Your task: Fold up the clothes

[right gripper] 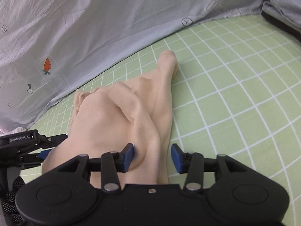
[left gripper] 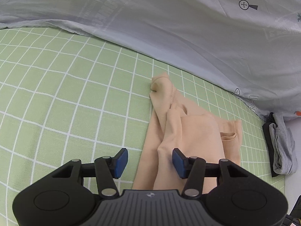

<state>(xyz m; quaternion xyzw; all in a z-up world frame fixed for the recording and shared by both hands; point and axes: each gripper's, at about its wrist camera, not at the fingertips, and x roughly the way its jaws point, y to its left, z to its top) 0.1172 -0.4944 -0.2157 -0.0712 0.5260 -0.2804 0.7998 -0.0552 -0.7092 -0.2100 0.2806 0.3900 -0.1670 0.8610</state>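
**Over the green bed, both grippers spread above a peach garment**

On the pale green bed sheet with a white grid (left gripper: 65, 94), a crumpled peach-coloured soft knit garment (left gripper: 188, 131) lies loosely bunched, with one narrow end stretching toward 12 o'clock in the left wrist view and its wider body reaching down to the 6 o'clock edge beneath the gripper.

From the left wrist camera, the left gripper (left gripper: 150, 163) points forward and downward over the bed, level from side to side. Its blue-padded fingers (left gripper: 120, 163) stand wide apart and hold nothing; the 3 o'clock pad sits over the garment's folds, the 9 o'clock pad over bare sheet just beside the cloth's edge.

From the right wrist camera, the right gripper (right gripper: 152, 158) is pitched the same way, low over the garment (right gripper: 120, 116). Its fingers (right gripper: 128, 157) are also spread wide, with a raised ridge of the peach cloth lying between them; the 9 o'clock pad appears to press against the fabric, while the 3 o'clock pad is clear of it. Nothing is pinched. At 9 o'clock in this view, the left gripper (right gripper: 45, 153) reaches in from the side, its tip against the garment's edge.

A grey-white quilt printed with orange carrots (left gripper: 169, 28) lies along the far side of the bed from 9 to 2 o'clock. At 3 o'clock, a folded grey cloth on a dark one (left gripper: 282, 145) rests at the bed's edge.
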